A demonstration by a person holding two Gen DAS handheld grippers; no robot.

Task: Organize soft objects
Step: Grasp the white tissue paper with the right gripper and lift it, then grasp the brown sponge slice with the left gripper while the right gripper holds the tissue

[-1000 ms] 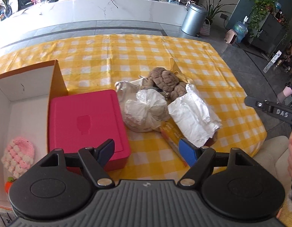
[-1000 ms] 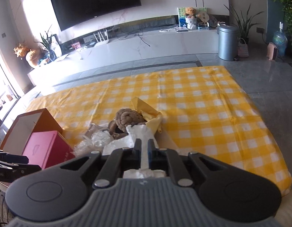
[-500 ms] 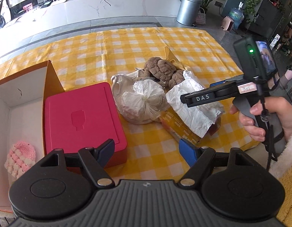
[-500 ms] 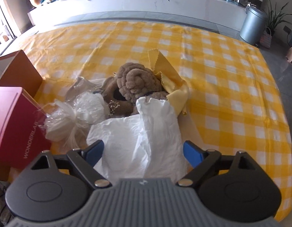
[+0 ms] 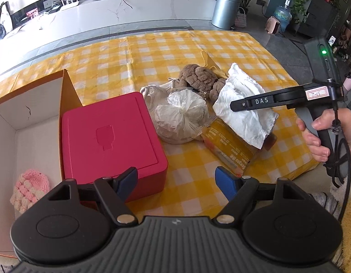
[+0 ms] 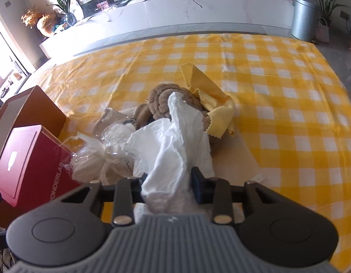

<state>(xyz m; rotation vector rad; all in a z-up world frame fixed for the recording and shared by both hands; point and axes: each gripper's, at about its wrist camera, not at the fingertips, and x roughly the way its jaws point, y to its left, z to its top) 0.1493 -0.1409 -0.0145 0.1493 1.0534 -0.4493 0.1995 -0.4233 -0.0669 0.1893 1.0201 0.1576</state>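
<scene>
White cloth sits atop the pile, draped over the brown plush and the snack pack. Risk: it's thin and crumpled, so a lift could slip free or drag the bagged bundle along. Right gripper pinches its near edge, jaws nearly closed. Left gripper hangs wide open, empty, near the red box.
</scene>
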